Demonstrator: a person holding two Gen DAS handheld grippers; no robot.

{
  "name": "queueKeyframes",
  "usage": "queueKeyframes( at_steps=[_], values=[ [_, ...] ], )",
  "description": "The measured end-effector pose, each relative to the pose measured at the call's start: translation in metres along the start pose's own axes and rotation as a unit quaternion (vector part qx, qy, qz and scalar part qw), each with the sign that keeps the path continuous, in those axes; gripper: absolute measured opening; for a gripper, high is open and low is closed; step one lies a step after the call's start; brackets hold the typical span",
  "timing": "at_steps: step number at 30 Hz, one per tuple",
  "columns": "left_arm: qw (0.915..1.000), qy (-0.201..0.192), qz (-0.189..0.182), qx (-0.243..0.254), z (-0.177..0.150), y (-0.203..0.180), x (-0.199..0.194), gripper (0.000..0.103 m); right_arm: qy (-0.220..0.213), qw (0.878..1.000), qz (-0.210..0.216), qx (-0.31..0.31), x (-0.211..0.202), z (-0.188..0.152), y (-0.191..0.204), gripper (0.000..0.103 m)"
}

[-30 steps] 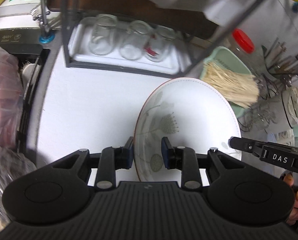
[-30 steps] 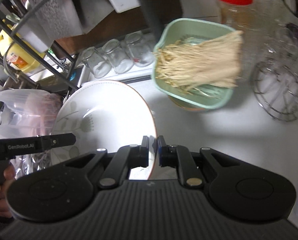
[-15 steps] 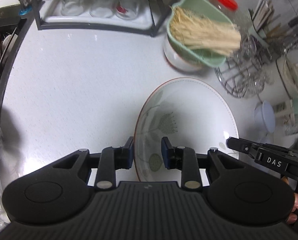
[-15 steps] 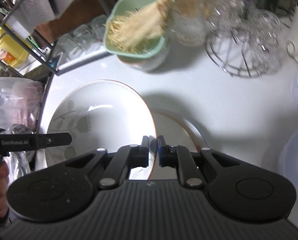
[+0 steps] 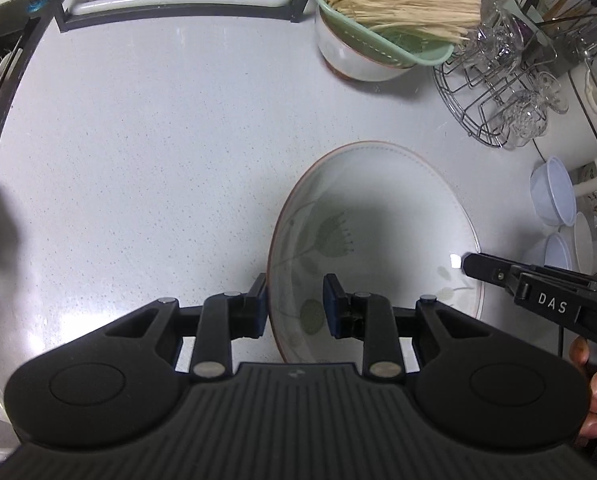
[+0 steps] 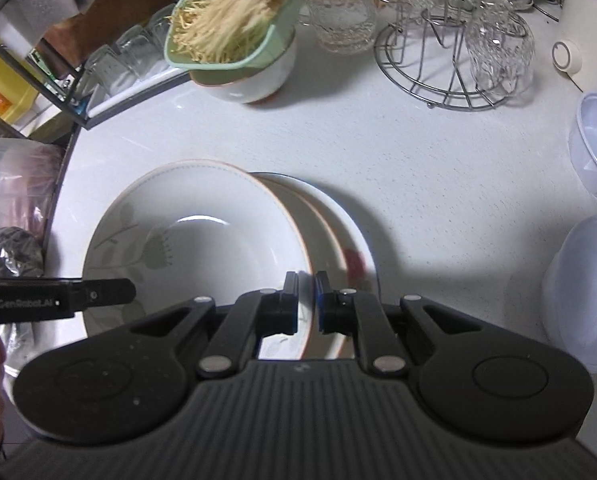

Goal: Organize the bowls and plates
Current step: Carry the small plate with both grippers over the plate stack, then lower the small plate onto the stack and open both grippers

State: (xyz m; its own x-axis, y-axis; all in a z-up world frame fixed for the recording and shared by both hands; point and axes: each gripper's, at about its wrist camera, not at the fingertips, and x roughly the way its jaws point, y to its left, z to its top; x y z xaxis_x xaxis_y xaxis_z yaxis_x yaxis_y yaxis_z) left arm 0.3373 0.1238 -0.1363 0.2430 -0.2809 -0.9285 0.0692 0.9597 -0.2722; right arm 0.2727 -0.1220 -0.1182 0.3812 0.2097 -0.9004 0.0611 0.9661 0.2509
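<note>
Left gripper [image 5: 295, 304] sits at the floral plate's [image 5: 372, 216] left rim, its fingers [image 5: 258, 300] narrowly apart with the rim between them; whether the pads actually press the rim cannot be told. The plate, white with a thin brown edge and a pale flower print, is the landmark here. To its left lies bare speckled white desk [image 5: 138, 160]. Behind it and to the left stands a black rack [image 5: 178, 12] with glasses on a white tray. Straight behind the plate, a white bowl [image 5: 354, 64] carries a green colander [image 5: 382, 36] full of enoki mushrooms [image 5: 398, 0]. Behind and to the right, a wire stand [image 5: 478, 96] holds upturned glasses. Further right, clear plastic bowls [image 5: 554, 196] are well apart from the plate. On the plate's right rim, right gripper [image 6: 306, 304] is clamped on the edge, fingers [image 6: 288, 304] nearly together with the rim between. From the right wrist view the floral plate [image 6: 202, 236] hangs tilted over a stack of plates [image 6: 338, 236] on the desk, overlapping their left part.
</note>
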Motion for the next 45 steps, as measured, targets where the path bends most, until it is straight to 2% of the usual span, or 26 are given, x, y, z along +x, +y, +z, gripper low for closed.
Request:
queueKeyframes(
  at_steps=[3,4,6,8,11,14,22,35,43,45],
  values=[
    [0.9999,0.005,-0.013,0.007,-0.001,-0.008,0.003,0.032,-0.007,0.999,0.045,0.011,-0.003,-0.001,0.001,0.008],
    [0.9998,0.008,-0.013,0.013,-0.001,-0.012,0.004,0.032,-0.009,0.999,0.041,-0.001,-0.003,-0.001,0.007,0.008],
    [0.9998,0.012,0.006,0.016,-0.003,-0.017,0.007,0.032,-0.020,1.000,0.007,-0.013,-0.006,-0.001,0.014,0.008],
    [1.0000,0.009,-0.002,0.003,-0.008,-0.012,0.008,0.032,-0.020,0.999,0.024,0.015,-0.005,-0.002,0.007,0.008],
    [0.9999,0.007,0.003,-0.008,-0.012,-0.005,0.008,0.032,-0.016,1.000,0.007,0.003,0.001,-0.007,0.004,0.008],
    [0.9999,-0.002,-0.004,-0.014,-0.014,-0.001,0.003,0.032,-0.013,1.000,0.012,0.018,0.002,-0.008,-0.003,0.008],
    [0.9985,-0.054,-0.003,0.010,-0.005,-0.001,-0.031,0.032,-0.049,0.999,0.012,0.015,-0.020,-0.004,0.008,0.008],
    [0.9916,-0.112,-0.047,0.045,-0.002,0.001,-0.096,0.032,-0.138,0.990,0.014,0.030,-0.092,-0.011,0.042,0.008],
    [0.9868,-0.130,-0.055,0.080,-0.004,0.008,-0.118,0.032,-0.168,0.985,-0.015,0.032,-0.112,-0.023,0.061,0.008],
    [0.9866,-0.124,-0.068,0.081,-0.002,0.011,-0.116,0.032,-0.173,0.984,-0.024,0.028,-0.111,-0.025,0.065,0.008]
  ],
)
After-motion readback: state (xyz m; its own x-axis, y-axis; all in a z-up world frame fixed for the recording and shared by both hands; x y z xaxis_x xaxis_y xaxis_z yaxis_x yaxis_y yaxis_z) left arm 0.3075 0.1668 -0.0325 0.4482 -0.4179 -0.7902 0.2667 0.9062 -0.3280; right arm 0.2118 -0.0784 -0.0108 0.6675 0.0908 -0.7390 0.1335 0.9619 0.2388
